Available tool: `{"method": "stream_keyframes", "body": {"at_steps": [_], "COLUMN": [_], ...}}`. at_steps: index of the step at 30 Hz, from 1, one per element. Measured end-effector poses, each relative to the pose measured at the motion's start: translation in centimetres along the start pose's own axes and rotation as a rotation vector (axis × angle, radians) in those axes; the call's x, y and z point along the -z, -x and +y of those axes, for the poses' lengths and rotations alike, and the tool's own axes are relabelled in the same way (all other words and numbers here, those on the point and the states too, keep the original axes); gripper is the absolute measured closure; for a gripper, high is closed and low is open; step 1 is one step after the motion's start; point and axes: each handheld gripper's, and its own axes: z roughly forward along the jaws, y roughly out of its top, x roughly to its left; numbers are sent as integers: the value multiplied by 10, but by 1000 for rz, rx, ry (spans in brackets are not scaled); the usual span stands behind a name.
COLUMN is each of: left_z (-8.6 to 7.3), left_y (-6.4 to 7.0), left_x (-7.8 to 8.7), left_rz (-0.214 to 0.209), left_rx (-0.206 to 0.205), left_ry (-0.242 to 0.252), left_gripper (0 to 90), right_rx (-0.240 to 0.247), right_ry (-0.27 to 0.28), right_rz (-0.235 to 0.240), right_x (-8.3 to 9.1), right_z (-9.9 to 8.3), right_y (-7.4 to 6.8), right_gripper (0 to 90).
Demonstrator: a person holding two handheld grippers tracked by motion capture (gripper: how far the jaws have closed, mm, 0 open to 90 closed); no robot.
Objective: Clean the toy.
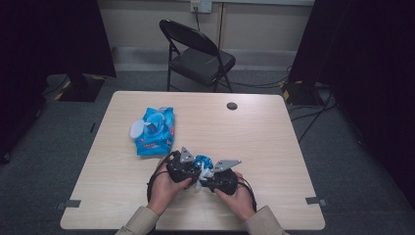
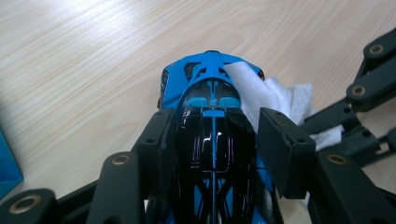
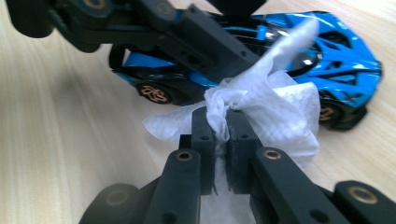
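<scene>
My left hand-held gripper [image 2: 212,140] is clamped across the body of the toy car [image 2: 210,107], which sits at the near middle of the counter [image 1: 254,132]. My right hand-held gripper [image 3: 217,123] has its jaws pressed together on a bunched white wipe [image 3: 275,112] draped against the car's side. To clean well, I judge short light strokes along the bodywork best, with the left grip held steady. The car is glossy blue and black, low and angular, with ribbed vents; the wipe is soft and crinkled. A blue wipe packet [image 1: 155,129] lies farther left.
</scene>
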Motion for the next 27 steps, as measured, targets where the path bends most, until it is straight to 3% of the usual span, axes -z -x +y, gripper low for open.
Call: {"method": "stream_keyframes", "body": {"at_steps": [3, 23, 27], "left_z": [0, 0, 0], "left_y": [-1, 0, 0], "left_x": [0, 0, 0], "left_rz": [2, -4, -3], "left_rx": [-13, 10, 4], "left_ry": [-8, 2, -2], "left_gripper": [477, 477, 477], "right_rx": [6, 48, 51], "right_ry": [-1, -11, -13], "right_rz": [12, 72, 104], "right_x": [-2, -12, -14], "right_z": [1, 4, 4], "right_y": [-4, -23, -28], "right_gripper": [844, 844, 844]}}
